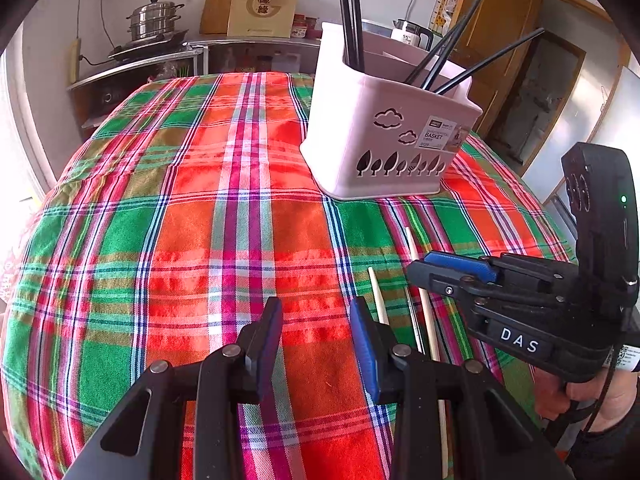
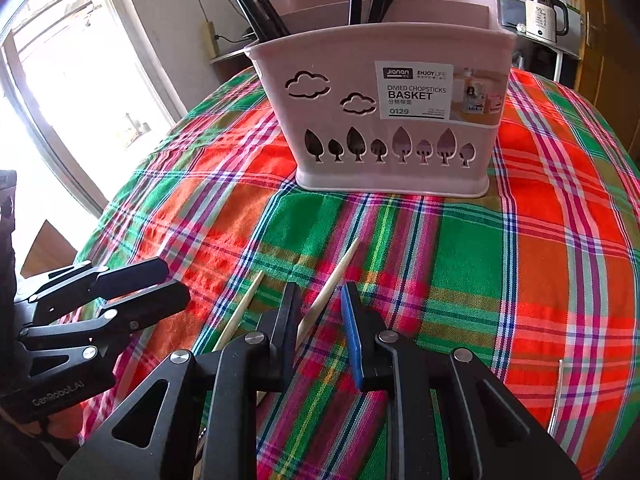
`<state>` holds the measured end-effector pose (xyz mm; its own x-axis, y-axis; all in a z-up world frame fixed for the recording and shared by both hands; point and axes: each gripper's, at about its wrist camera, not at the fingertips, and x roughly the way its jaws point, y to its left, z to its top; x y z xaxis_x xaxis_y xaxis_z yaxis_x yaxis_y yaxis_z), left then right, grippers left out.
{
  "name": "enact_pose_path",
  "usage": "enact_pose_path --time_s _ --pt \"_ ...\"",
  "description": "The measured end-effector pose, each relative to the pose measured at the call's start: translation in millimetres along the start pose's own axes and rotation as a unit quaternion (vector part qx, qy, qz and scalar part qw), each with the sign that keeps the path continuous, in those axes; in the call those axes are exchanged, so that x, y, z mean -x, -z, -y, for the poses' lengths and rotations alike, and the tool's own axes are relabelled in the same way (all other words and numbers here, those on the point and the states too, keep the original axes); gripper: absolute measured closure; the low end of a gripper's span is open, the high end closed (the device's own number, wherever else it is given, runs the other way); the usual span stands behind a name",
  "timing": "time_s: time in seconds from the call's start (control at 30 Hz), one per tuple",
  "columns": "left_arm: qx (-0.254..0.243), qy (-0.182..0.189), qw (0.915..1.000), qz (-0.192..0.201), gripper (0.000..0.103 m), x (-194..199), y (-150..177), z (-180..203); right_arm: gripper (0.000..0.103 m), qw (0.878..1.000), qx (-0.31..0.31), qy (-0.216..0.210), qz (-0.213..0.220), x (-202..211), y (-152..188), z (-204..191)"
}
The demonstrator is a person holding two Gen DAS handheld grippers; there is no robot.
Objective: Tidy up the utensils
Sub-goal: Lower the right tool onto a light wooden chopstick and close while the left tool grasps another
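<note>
A pink divided basket [image 1: 380, 128] [image 2: 400, 120] stands on the plaid tablecloth [image 1: 200, 200] with several black chopsticks [image 1: 352, 12] [image 2: 260, 8] upright in it. Two pale wooden chopsticks [image 1: 378, 296] [image 2: 244, 308] lie on the cloth in front of it. My right gripper [image 2: 319, 294] [image 1: 418, 266] is low over one pale chopstick [image 2: 332, 280], which runs between its parted fingers with a gap on both sides. My left gripper [image 1: 316, 308] [image 2: 176, 282] hovers just left of them, open with only cloth between its fingers.
A thin metal utensil [image 2: 558, 392] lies on the cloth at the near right. Behind the round table are a counter with a steamer pot [image 1: 154, 20], a paper bag [image 1: 264, 8] and a kettle [image 2: 544, 12]. A bright window [image 2: 60, 80] is on the left.
</note>
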<state>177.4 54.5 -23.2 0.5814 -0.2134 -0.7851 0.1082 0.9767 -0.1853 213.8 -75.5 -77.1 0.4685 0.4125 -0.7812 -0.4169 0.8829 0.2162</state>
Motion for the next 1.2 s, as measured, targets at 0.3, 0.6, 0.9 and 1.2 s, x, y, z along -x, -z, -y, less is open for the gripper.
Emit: enact_pose_path --time_s 0.3,0.6,0.9,1.2 --pt "-0.007 0.026 0.9996 -0.008 0.067 -5.0 5.9 15.3 0.094 0.999 0.038 0.004 -0.012 13.6 14.0 8.7" --pt "-0.036 0.005 0.9989 -0.028 0.076 -25.7 3.5 41.4 0.094 1.000 0.022 0.002 -0.011 31.3 28.3 31.9" --pt "-0.033 -0.033 0.9987 -0.021 0.098 -20.4 5.9 18.8 0.094 1.000 0.015 0.003 -0.009 31.5 29.4 32.9" --pt "-0.032 -0.045 0.9977 -0.040 0.097 -22.1 -4.7 6.5 0.093 0.999 0.029 0.039 -0.024 21.8 13.3 29.7"
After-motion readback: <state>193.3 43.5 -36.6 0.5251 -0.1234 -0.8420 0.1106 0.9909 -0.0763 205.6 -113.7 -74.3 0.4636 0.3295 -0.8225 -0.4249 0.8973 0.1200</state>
